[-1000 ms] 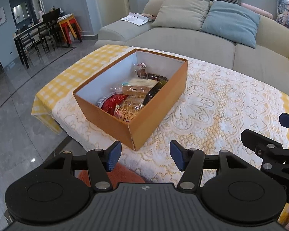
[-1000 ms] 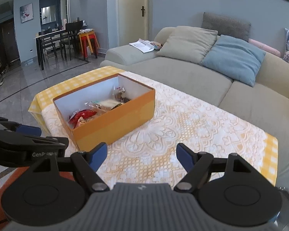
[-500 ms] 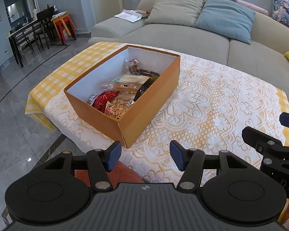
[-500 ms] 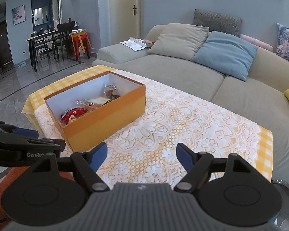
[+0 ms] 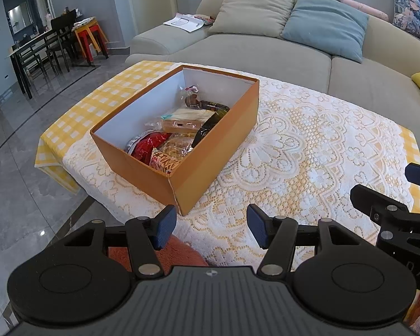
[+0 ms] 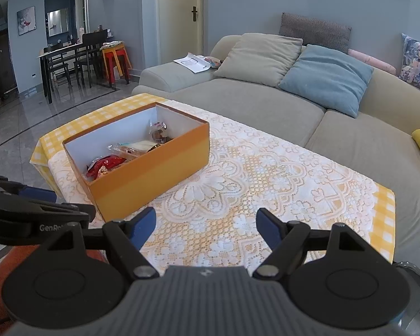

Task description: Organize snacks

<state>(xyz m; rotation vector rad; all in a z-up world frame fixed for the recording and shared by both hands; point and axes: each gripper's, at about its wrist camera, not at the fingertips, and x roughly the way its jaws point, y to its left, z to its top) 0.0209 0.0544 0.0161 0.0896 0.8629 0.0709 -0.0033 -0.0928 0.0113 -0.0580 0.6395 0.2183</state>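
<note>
An orange box is set on the surface, toward its left end, with one corner turned to the near edge; the surface is covered by a white lace cloth laid over a yellow checked cloth. The box is open at the top, and the snacks are gathered inside it along its right wall: a red packet at the near end, a pale flat packet in the middle, a dark packet against the wall and a clear wrapped item at the far end. The left claw is held at the near edge, just short of the box's near corner, its jaws apart with nothing between them. The right claw is held over the near edge to the right of the box, jaws likewise apart and unloaded. A grey sofa with cushions is seen beyond the far edge.
</note>
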